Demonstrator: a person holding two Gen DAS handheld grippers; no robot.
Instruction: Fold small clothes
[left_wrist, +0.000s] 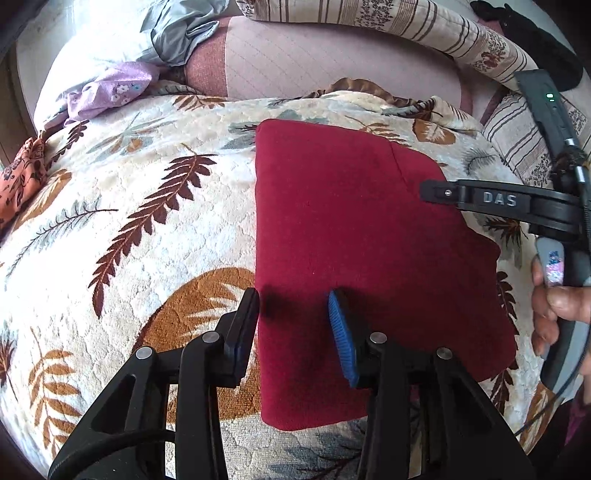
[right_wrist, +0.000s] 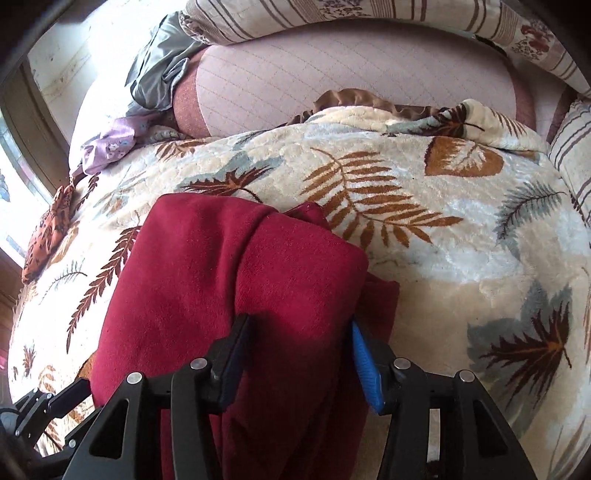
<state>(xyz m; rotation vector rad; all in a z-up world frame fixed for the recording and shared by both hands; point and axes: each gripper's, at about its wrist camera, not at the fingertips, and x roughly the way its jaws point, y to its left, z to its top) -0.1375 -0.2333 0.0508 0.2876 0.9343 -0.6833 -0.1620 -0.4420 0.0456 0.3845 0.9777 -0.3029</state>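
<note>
A dark red garment (left_wrist: 354, 240) lies folded flat in a rough rectangle on the leaf-patterned blanket (left_wrist: 129, 221). My left gripper (left_wrist: 293, 299) is open over the garment's left near edge, holding nothing. My right gripper (right_wrist: 301, 321) is open over the garment's right side (right_wrist: 221, 277), where folded layers bulge; its jaws straddle the cloth without pinching it. The right gripper also shows in the left wrist view (left_wrist: 428, 190) at the garment's right edge, with the person's hand (left_wrist: 557, 306) on its handle.
A purple floral cloth (left_wrist: 110, 90), a grey cloth (left_wrist: 181, 33) and an orange patterned cloth (left_wrist: 22, 177) lie at the left and back. A pink quilted cushion (left_wrist: 332, 62) and striped pillows (left_wrist: 424, 29) sit behind the blanket.
</note>
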